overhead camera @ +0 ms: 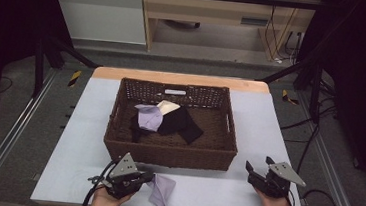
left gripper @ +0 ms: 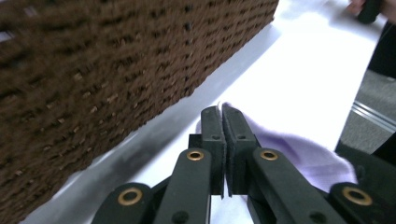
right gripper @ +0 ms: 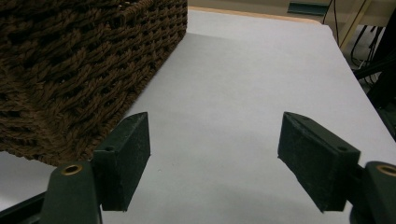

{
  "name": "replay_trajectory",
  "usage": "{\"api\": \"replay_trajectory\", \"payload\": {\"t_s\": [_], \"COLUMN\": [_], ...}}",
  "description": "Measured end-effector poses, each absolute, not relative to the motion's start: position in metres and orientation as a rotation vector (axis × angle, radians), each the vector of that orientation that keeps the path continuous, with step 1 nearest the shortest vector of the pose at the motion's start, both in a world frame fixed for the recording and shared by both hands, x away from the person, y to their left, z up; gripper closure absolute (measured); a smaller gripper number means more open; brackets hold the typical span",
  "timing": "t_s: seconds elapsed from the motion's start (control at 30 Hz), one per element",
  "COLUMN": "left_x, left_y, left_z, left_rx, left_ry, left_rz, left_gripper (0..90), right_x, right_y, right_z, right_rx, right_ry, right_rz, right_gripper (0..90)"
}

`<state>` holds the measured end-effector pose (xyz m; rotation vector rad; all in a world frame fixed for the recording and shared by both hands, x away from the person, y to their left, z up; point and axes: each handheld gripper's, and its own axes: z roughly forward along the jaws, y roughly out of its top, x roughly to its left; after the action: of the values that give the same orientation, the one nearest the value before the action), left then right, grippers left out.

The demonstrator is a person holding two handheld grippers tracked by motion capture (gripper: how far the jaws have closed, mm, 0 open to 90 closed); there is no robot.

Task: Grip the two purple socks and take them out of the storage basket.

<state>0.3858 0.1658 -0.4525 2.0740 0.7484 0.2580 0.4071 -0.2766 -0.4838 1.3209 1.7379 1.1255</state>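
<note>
My left gripper (left gripper: 223, 140) has its jaws pinched tight on an edge of the lilac cloth (overhead camera: 162, 190); most of that cloth trails on the bench (overhead camera: 223, 192), just beside the basket's near wall. My right gripper (overhead camera: 259, 169) sits near the bench's right front corner, jaws spread wide, nothing between them, only bare bench ahead.

Risks as I see them:
- Grip is on a thin edge only. A quick lift could let the cloth slide out of the jaws.
- The trailing part hangs low. Carried over the woven basket (overhead camera: 117, 142), it may snag on the rim or drape over the wall instead of dropping in.
- The left gripper is close to the basket wall; a forward swing could nudge the basket.
- The right gripper is well apart from the cloth, so it gives no backup if the cloth slips.

Count:
- grippers: two
- basket: one
- lilac cloths: two, one in my jaws, a second lilac cloth (overhead camera: 149, 117) in the basket
- black cloth (overhead camera: 181, 123): one, in the basket
- cream piece (overhead camera: 168, 106): one, in the basket, partly covered
</note>
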Motion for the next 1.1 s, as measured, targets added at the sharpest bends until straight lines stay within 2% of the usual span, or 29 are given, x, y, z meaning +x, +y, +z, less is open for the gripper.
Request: {"api": "replay_trajectory", "payload": {"t_s": [0.1,0.13,0.17,0.3,0.43,0.73,1.1], "left_x": [0.388,0.388,0.388,0.384,0.380,0.377,0.384], "left_y": [0.165,0.165,0.165,0.165,0.170,0.184,0.206], "left_z": [-0.457,-0.458,-0.458,-0.450,-0.437,-0.411,-0.382], "left_rx": [2.085,2.085,2.084,2.074,2.032,1.931,1.824], "left_ry": [0.759,0.765,0.768,0.791,0.784,0.787,0.824], "left_rz": [0.241,0.242,0.239,0.245,0.263,0.282,0.369], "left_gripper": [84.5,77.8,77.8,60.9,56.5,53.5,53.2], "right_x": [0.407,0.407,0.407,0.407,0.408,0.409,0.410], "right_y": [-0.277,-0.277,-0.277,-0.277,-0.277,-0.277,-0.278], "right_z": [-0.484,-0.484,-0.484,-0.484,-0.484,-0.484,-0.484], "right_rx": [1.323,1.326,1.326,1.327,1.330,1.344,1.363], "right_ry": [1.737,1.736,1.736,1.736,1.738,1.743,1.748], "right_rz": [1.130,1.132,1.132,1.132,1.127,1.125,1.120], "right_gripper": [25.2,25.0,25.0,24.7,24.7,24.8,24.8]}}
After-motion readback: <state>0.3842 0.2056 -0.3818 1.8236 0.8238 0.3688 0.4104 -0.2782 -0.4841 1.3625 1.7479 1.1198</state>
